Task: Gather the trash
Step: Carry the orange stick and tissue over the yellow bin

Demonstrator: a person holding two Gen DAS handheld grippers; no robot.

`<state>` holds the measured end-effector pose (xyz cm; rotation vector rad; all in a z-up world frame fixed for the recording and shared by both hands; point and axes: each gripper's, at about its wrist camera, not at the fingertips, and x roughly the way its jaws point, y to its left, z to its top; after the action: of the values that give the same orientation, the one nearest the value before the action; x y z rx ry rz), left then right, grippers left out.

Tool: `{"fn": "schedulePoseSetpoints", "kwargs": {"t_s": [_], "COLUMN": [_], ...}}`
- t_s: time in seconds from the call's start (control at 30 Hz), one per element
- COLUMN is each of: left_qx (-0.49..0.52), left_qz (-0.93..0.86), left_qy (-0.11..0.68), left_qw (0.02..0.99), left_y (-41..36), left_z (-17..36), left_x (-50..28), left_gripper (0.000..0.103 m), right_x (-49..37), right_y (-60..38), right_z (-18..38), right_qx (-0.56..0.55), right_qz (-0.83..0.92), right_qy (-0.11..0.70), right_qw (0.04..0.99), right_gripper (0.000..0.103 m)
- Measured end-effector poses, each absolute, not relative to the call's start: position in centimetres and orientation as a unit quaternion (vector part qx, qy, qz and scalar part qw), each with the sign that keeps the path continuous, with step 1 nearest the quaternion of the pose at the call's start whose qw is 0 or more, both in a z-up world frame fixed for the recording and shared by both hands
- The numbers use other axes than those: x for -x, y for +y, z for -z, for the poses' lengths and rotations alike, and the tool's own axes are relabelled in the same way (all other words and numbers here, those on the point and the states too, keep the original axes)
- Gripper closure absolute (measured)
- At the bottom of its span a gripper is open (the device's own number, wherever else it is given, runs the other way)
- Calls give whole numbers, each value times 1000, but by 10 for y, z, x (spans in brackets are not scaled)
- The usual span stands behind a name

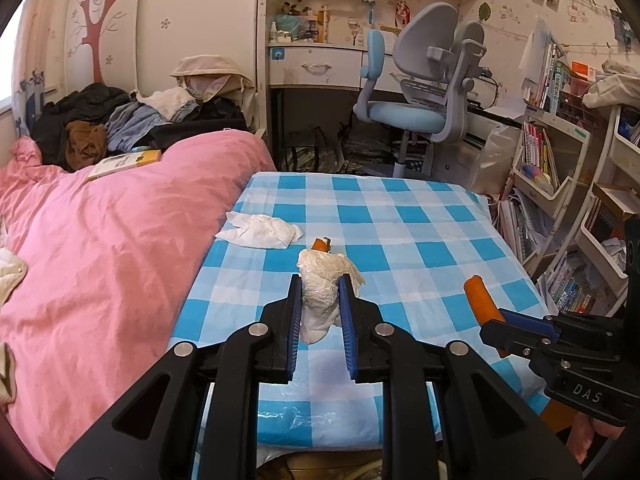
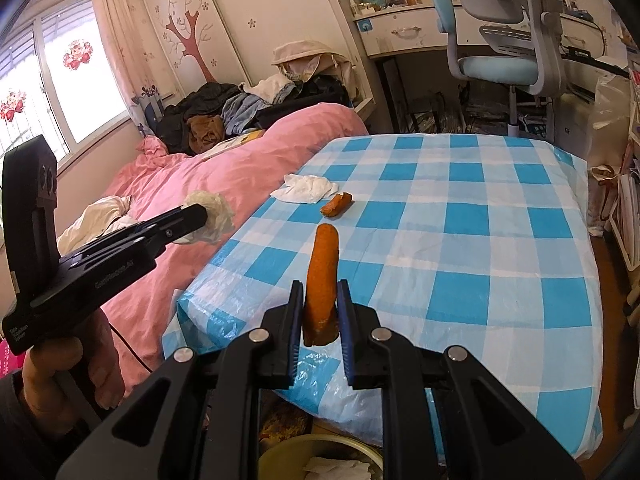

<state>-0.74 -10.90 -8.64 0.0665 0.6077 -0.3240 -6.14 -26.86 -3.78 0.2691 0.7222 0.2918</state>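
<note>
My left gripper (image 1: 320, 284) is shut on a crumpled white tissue (image 1: 324, 280) and holds it above the near part of the blue checked table (image 1: 420, 232). It also shows in the right wrist view (image 2: 208, 214) at the left, tissue in its tip. My right gripper (image 2: 320, 292) is shut on an orange carrot piece (image 2: 322, 276) that stands upright between the pads; it shows in the left wrist view (image 1: 482, 302) too. A second white tissue (image 1: 260, 231) and a small orange carrot piece (image 2: 337, 204) lie on the table's far left part.
A bin (image 2: 320, 460) with white paper inside stands below the table's near edge. A pink bed (image 1: 100, 248) lies along the table's left. A blue-grey chair (image 1: 420, 92) stands behind the table, and bookshelves (image 1: 568, 184) line the right.
</note>
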Motion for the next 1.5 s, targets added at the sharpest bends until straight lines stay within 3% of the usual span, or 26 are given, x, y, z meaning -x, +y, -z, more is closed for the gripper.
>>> {"fn": "schedulePoseSetpoints", "kwargs": {"t_s": [1.5], "left_qx": [-16], "left_qz": [160], "left_qy": [313], "left_qw": [936], "left_y": [-94], "left_z": [117], "left_x": [124], "left_gripper": [86], "right_x": [186], "right_y": [-234], "right_z": [67], "right_qx": [-115], "right_qz": [-173], "right_qy": [411], "right_qw": [887], "right_gripper": [85]}}
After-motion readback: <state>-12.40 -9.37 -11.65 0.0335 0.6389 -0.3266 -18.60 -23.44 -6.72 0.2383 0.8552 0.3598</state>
